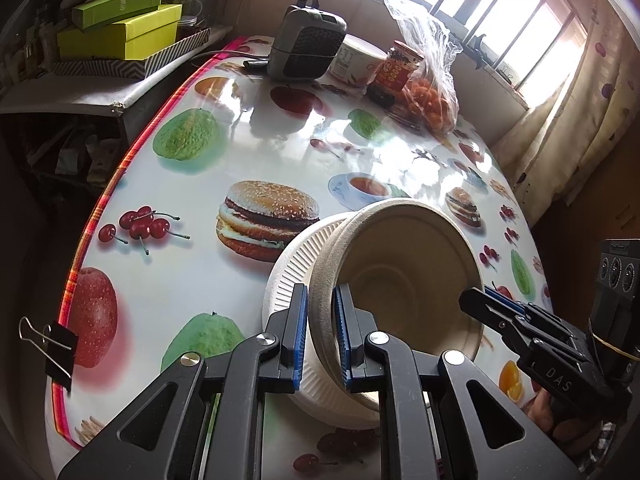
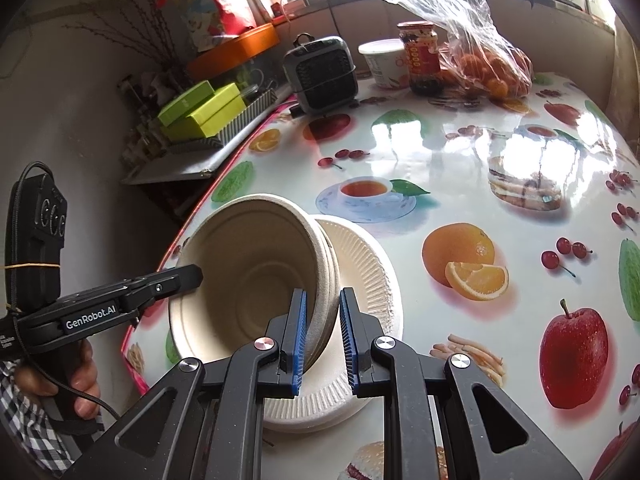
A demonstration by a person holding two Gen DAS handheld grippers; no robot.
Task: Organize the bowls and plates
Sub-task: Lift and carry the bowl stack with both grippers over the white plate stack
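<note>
A stack of beige paper bowls point(image 1: 404, 276) stands tilted on its side on a stack of white ribbed paper plates point(image 1: 292, 276) near the table's front edge. My left gripper point(image 1: 322, 336) is shut on the left part of the bowls' rim. My right gripper point(image 2: 323, 334) straddles the opposite part of the rim; its left pad touches the inside wall and a small gap shows at the right pad. The bowls point(image 2: 256, 276) and plates point(image 2: 368, 276) show in the right wrist view too. Each gripper shows in the other's view: the right point(image 1: 476, 300), the left point(image 2: 188, 276).
The table point(image 1: 180, 280) wears a glossy fruit-and-burger print cloth. At its far end stand a grey heater point(image 1: 306, 44), a white tub point(image 1: 358, 60), a red-labelled jar point(image 1: 396, 72) and a plastic bag of oranges point(image 1: 432, 100). Green boxes point(image 1: 120, 24) sit on a side shelf.
</note>
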